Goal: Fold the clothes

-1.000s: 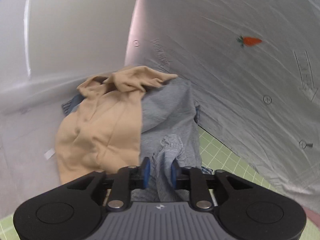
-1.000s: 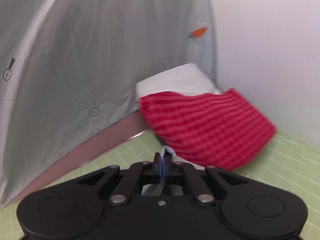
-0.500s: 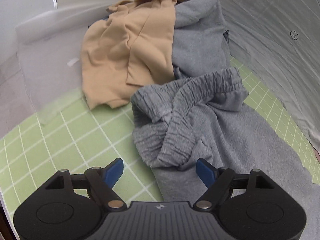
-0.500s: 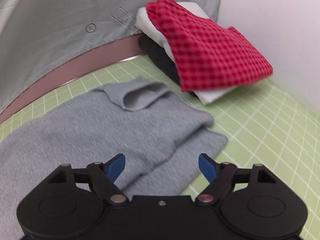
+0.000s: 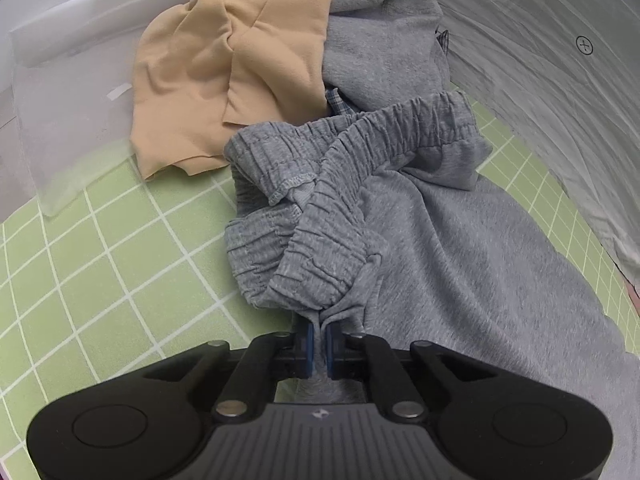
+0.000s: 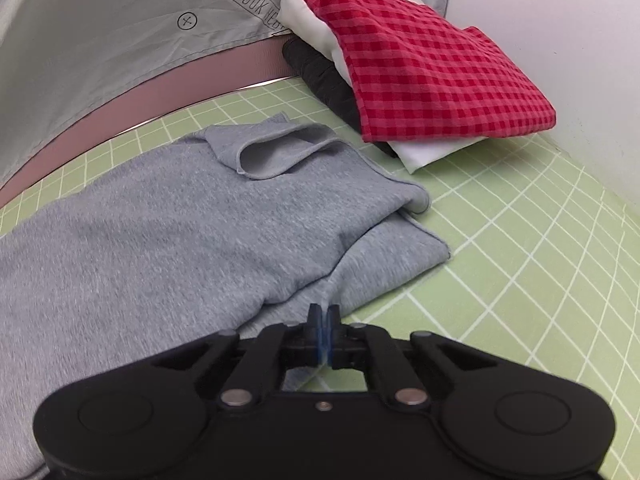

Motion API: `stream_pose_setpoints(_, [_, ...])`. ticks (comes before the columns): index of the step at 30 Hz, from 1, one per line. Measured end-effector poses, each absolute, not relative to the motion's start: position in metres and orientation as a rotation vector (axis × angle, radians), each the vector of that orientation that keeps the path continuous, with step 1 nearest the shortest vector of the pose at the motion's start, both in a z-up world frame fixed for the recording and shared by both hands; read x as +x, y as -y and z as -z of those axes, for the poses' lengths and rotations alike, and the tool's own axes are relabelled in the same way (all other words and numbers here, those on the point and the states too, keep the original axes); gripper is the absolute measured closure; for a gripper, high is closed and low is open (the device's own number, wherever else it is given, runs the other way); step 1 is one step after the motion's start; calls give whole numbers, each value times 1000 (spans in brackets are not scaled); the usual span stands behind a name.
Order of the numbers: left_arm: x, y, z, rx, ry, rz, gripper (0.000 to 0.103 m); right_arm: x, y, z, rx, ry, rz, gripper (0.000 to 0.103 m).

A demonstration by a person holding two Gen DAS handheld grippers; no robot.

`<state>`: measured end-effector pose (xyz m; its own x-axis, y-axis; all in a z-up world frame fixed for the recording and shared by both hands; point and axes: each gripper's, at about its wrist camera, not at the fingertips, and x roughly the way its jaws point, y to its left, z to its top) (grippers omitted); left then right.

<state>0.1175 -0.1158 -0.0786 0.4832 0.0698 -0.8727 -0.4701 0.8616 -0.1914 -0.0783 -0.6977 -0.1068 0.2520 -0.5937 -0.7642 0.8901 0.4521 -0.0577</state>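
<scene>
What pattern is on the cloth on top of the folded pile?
Red checks. The checked cloth shows best in the right wrist view.

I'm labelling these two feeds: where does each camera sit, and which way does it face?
Left wrist: on the left gripper, looking down its fingers at the grey sweatpants waistband, which it pinches; tan garment beyond.
Right wrist: on the right gripper, facing the sweatpants' leg end, pinched at its edge; red checked cloth beyond.
Shared: the sweatpants, green grid mat.
</scene>
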Motion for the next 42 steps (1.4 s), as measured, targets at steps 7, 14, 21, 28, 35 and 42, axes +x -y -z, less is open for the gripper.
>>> stream_pose_setpoints(7, [64,97,73,-439,-1035,-292,100,-144,693,104,477,-808,1170,101])
stream_pose_setpoints(14, [32,93,58,-329,-994,-187,83,-187,673,105,408,-867,1173,98])
stream_pose_setpoints(21, [52,83,60,-363,-961,-197,49,-178,648,96,448,-800,1174,58])
stream_pose_setpoints(28, [64,75,67,-414,-953,-215,87,-148,628,101,434,-839,1104,52])
stream_pose_setpoints(35, [69,35,44,-356,-878,-287,94,-145,627,104,407,-862,1098,50])
stream_pose_setpoints(42, [67,40,43,-368,-900,-325,80,-149,630,103,426,-861,1082,48])
